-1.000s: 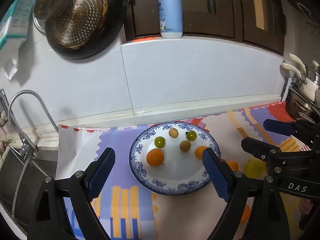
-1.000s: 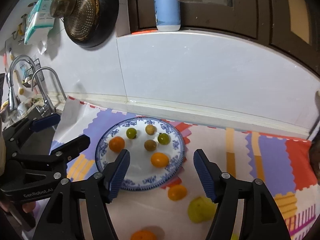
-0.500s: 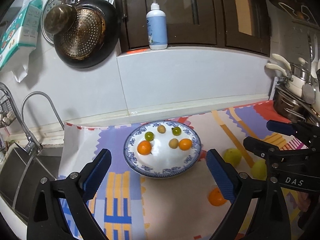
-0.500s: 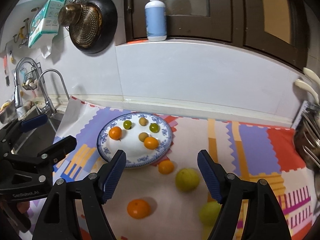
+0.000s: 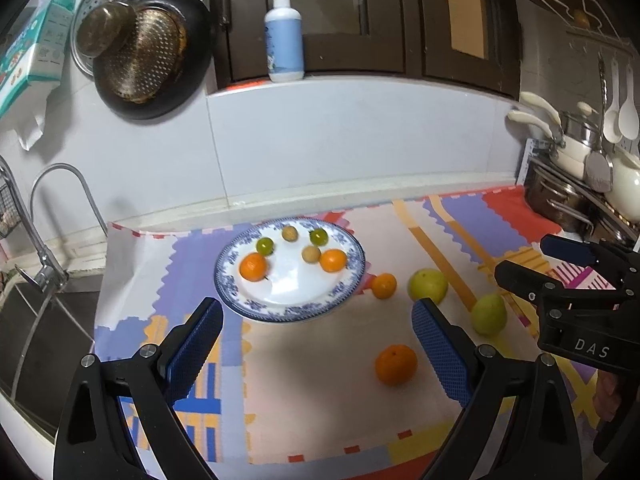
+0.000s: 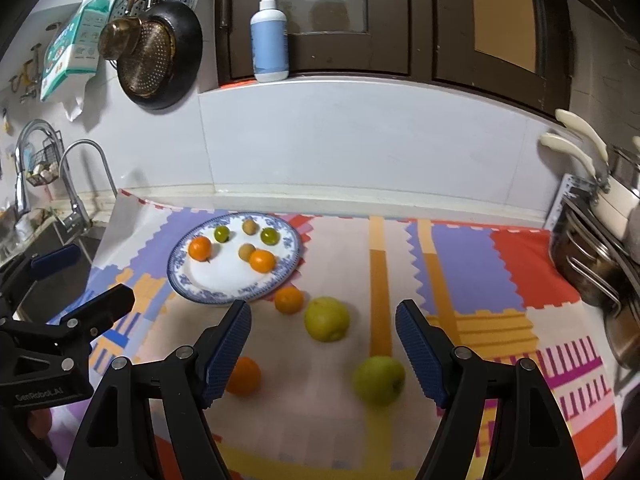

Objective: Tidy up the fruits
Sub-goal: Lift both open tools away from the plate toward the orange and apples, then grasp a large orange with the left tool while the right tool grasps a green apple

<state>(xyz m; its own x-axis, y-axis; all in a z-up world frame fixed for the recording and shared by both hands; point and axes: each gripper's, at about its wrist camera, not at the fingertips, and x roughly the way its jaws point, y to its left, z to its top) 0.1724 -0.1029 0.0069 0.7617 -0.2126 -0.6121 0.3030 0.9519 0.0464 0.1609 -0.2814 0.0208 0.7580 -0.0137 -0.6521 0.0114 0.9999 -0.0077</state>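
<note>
A blue-patterned white plate (image 5: 260, 304) (image 6: 200, 284) on the colourful mat holds two oranges, two green fruits and two small brownish ones. Loose on the mat to its right lie a small orange (image 5: 383, 286) (image 6: 289, 300), a yellow-green fruit (image 5: 427, 285) (image 6: 327, 319), a green fruit (image 5: 489, 314) (image 6: 378, 380) and a bigger orange (image 5: 395, 364) (image 6: 245, 376). My left gripper (image 5: 316, 344) is open and empty, near side of the plate. My right gripper (image 6: 323, 350) is open and empty above the loose fruits, and shows at the right edge (image 5: 560, 264) of the left wrist view.
A sink with a faucet (image 5: 44, 264) lies left of the mat. Pots and utensils (image 5: 576, 184) crowd the right end of the counter. A pan with strainers (image 6: 156, 56) hangs on the tiled wall, and a pump bottle (image 5: 283, 36) stands on the ledge above.
Both grippers have drawn back from the plate, so the loose fruits to its right have come into view. Both pairs of jaws stand a little wider than before.
</note>
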